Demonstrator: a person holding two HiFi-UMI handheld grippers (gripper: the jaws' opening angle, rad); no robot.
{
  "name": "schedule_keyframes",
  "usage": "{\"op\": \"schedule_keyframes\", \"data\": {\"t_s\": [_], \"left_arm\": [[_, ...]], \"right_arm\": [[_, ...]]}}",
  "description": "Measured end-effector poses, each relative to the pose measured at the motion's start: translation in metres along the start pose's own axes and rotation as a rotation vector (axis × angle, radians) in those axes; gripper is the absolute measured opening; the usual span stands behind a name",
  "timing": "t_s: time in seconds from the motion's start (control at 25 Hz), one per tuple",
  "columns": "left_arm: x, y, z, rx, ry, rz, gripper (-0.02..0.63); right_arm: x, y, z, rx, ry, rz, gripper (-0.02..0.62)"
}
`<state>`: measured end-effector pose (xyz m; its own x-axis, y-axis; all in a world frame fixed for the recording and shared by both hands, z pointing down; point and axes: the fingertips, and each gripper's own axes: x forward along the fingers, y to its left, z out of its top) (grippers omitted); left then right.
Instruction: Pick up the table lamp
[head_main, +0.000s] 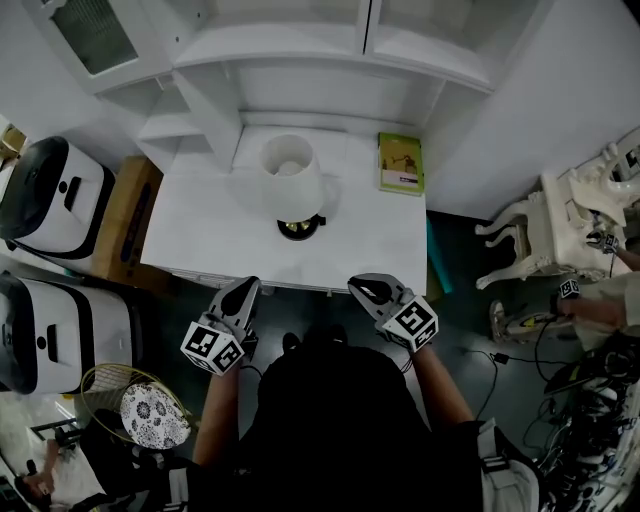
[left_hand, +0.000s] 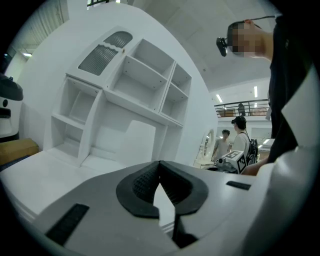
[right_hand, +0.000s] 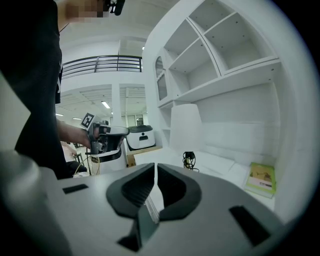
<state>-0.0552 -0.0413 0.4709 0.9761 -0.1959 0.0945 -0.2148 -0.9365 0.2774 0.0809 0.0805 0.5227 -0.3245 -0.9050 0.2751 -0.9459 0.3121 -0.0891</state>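
The room is a tall white hall with a railed balcony (right_hand: 100, 64) and strip lights overhead; two people (left_hand: 235, 140) stand far off in the left gripper view. The floor (head_main: 460, 310) is dark.

A white shelf unit (head_main: 300, 45) with open compartments rises at the back of a white desk (head_main: 210, 225). The desk top is plain and mostly bare. Left of the desk stand two white machines (head_main: 55, 190) with black trim, one in front of the other, and a cardboard box (head_main: 130, 215) sits against the desk's left side. Right of the desk is an ornate white chair (head_main: 530, 235), with a tangle of cables (head_main: 570, 380) on the floor nearer the person. A wire basket (head_main: 110, 385) stands at lower left.

The lamp (head_main: 290, 175) stands upright near the middle of the desk, toward the back, with a white shade over a dark round base (head_main: 300, 228). A green book (head_main: 400, 163) lies flat at the right rear corner, well apart from the lamp.

The left gripper (head_main: 247, 285) and the right gripper (head_main: 362, 287) hang just short of the desk's front edge, each with its jaws together on nothing, both well apart from the lamp.
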Motion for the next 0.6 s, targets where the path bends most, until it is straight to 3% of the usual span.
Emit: {"op": "schedule_keyframes", "data": {"t_s": [0.32, 0.6], "left_arm": [[-0.025, 0.028, 0.010, -0.011, 0.004, -0.042, 0.011], [-0.054, 0.057, 0.021, 0.016, 0.020, -0.066, 0.011]], "right_arm": [[0.023, 0.012, 0.014, 0.004, 0.010, -0.085, 0.028], [0.050, 0.006, 0.017, 0.005, -0.019, -0.202, 0.125]]}}
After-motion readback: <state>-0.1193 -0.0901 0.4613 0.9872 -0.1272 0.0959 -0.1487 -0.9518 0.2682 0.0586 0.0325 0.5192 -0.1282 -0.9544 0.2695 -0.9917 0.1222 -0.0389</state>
